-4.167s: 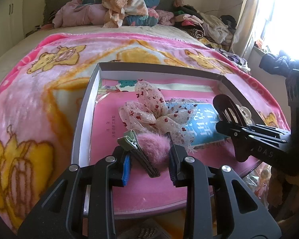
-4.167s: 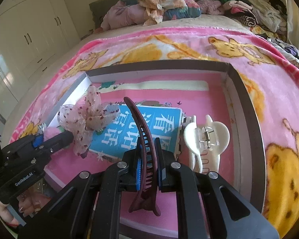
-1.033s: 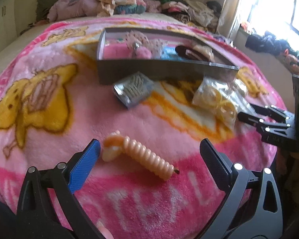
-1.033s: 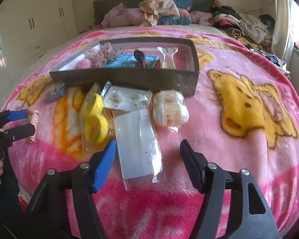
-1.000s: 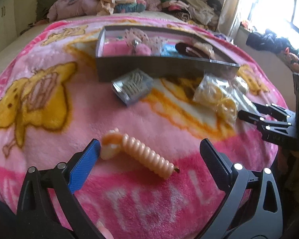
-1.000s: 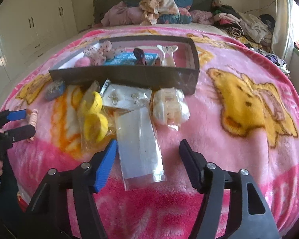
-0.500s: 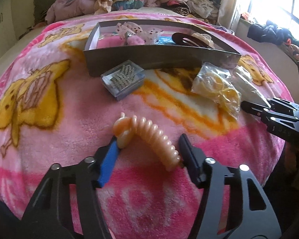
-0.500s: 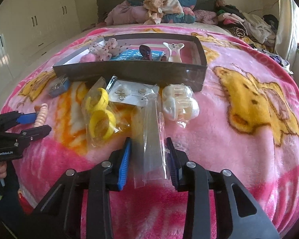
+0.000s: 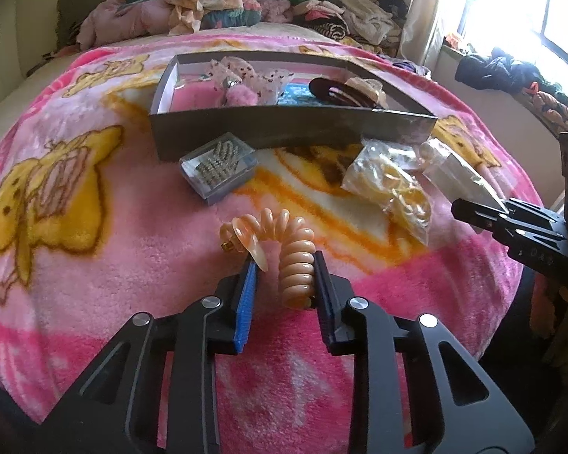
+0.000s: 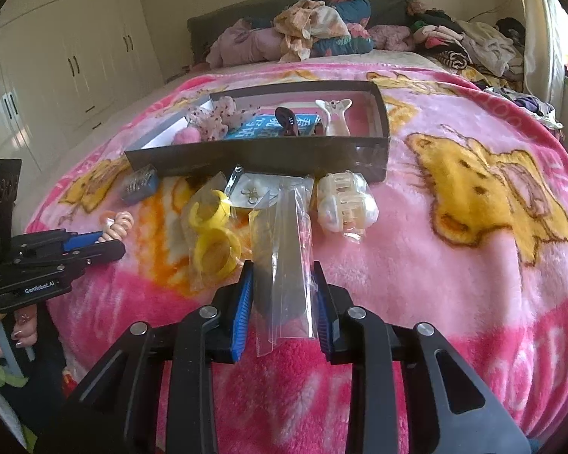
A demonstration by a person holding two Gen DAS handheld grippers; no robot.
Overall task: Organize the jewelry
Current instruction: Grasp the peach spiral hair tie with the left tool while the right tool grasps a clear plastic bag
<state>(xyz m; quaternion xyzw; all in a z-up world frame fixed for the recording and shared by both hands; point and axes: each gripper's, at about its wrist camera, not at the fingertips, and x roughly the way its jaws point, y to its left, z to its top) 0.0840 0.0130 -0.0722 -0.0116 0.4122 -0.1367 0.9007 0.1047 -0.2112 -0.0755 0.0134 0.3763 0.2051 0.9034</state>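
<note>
On a bed's pink cartoon blanket (image 10: 454,249), the left gripper (image 9: 284,270) pinched a peach spiral hair tie (image 9: 295,253) while the right gripper (image 10: 282,283) clamped a clear plastic bag (image 10: 284,249). Several hair accessories already lay in the grey tray (image 10: 261,157); other packets beside it remained unsorted. Laundry (image 10: 314,30) crowded the headboard.

A pink blanket (image 10: 416,249) carries a grey tray (image 10: 261,157), bagged bangles (image 10: 212,234) and a studs box (image 9: 217,168).

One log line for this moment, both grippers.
left gripper: shut on peach spiral hair coil | right gripper: shut on clear plastic bag | both on pink blanket
</note>
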